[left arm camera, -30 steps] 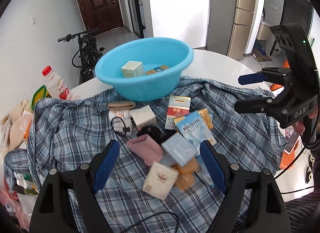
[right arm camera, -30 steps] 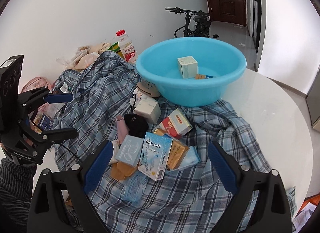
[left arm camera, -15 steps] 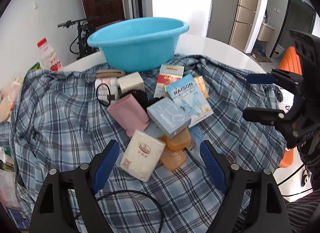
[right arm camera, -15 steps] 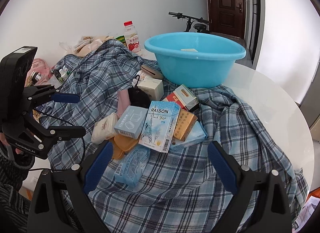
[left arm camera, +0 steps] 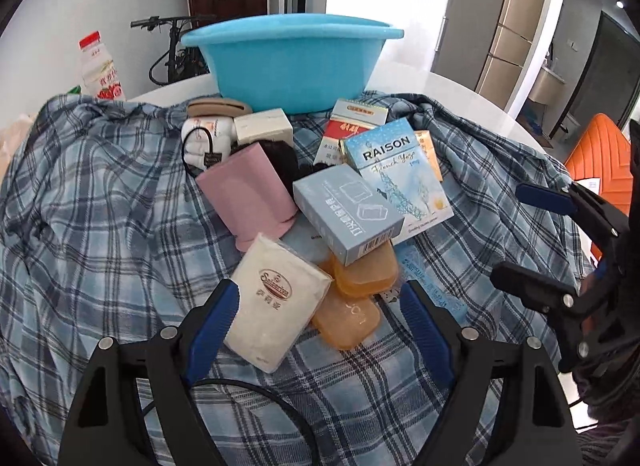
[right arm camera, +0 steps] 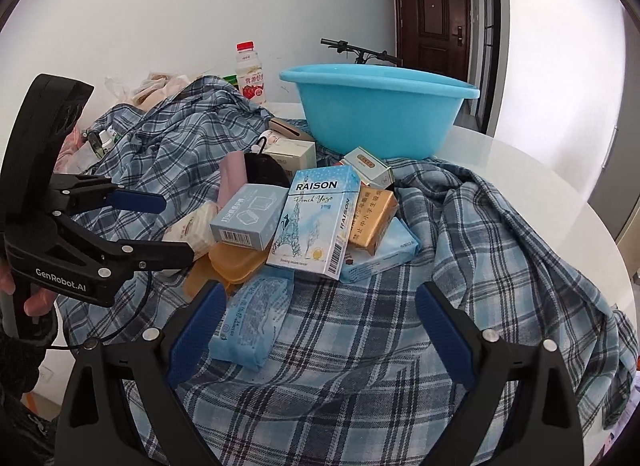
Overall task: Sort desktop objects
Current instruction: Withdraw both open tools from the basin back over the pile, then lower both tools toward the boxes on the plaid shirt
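A pile of small things lies on a plaid cloth (left arm camera: 100, 205): a white tissue pack (left arm camera: 276, 302), orange soap boxes (left arm camera: 360, 290), a grey-blue box (left arm camera: 348, 217), a RAISON box (left arm camera: 400, 173), a pink case (left arm camera: 252, 189). A blue basin (left arm camera: 292, 61) stands behind them. My left gripper (left arm camera: 320, 322) is open, low over the tissue pack and soap boxes. My right gripper (right arm camera: 320, 326) is open, close before a blue tissue pack (right arm camera: 252, 318), the RAISON box (right arm camera: 316, 221) and a gold box (right arm camera: 370, 217). Each gripper shows in the other's view, open.
A red-capped drink bottle (right arm camera: 250, 73) and bags stand at the cloth's far left by the wall. The white round table (right arm camera: 520, 185) shows bare to the right of the cloth. A bicycle and a door are behind the basin.
Both grippers have dropped lower and moved closer to the pile. The basin's inside, seen from above a second ago, is hidden behind its rim now. Both grippers stay open.
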